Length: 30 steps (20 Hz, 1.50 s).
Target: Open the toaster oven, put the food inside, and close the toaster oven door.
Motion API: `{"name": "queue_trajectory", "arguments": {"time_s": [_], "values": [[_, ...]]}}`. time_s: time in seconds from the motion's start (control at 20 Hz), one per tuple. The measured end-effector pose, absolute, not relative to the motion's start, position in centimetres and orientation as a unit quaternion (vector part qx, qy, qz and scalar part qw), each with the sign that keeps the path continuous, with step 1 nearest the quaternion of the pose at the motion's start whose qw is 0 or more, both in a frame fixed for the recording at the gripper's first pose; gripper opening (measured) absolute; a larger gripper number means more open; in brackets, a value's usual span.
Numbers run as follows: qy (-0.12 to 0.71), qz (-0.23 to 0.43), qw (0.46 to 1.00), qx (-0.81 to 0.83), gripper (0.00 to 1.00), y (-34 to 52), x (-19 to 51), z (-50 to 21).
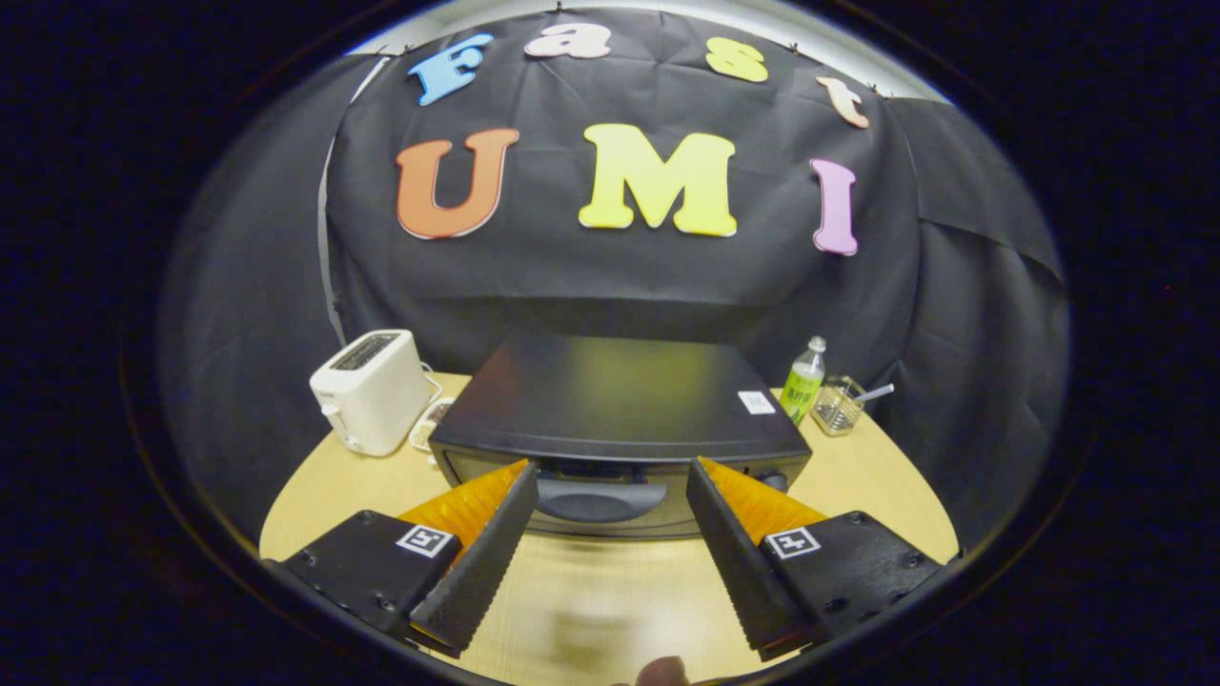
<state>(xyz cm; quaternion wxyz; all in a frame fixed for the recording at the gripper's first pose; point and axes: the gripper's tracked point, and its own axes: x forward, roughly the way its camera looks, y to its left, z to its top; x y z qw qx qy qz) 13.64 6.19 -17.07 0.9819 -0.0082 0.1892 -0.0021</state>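
Spread wide at the bottom of the frame, claw (610,476) open and gripping nothing, fingers pointed at the toaster oven (615,419) in the centre. Sits on the round wooden table (886,505), door shut, dark curved handle (599,497) just ahead of and between the fingertips. White pop-up toaster (372,391) at centre left, green bottle (803,381) and small clear holder (841,405) at centre right. Blurred rounded thing (662,672) at the very bottom edge, too unclear to name; food not identifiable, and nothing visible through the door. Shut door fits either a job awaiting opening or one already closed up. If opening is the step: keep level with the handle, centre it between the fingers, close firmly on it, then swing down along the door's arc rather than straight back, to avoid dragging the oven.
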Motion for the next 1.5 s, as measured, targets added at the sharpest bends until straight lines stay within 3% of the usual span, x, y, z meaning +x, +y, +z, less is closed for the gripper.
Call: {"name": "queue_trajectory", "arguments": {"time_s": [0.3, 0.6, 1.05, 1.5], "values": [[0.077, -0.004, 0.997, -0.023, 1.00, 6.6, 8.8, -5.0], [0.038, -0.005, 0.999, 0.005, 1.00, 7.0, 1.9, 1.3], [0.013, 0.001, 1.000, 0.015, 1.00, 8.0, -6.5, 2.4], [0.016, -0.011, 0.999, 0.030, 1.00, 6.9, -9.0, 2.4]]}}
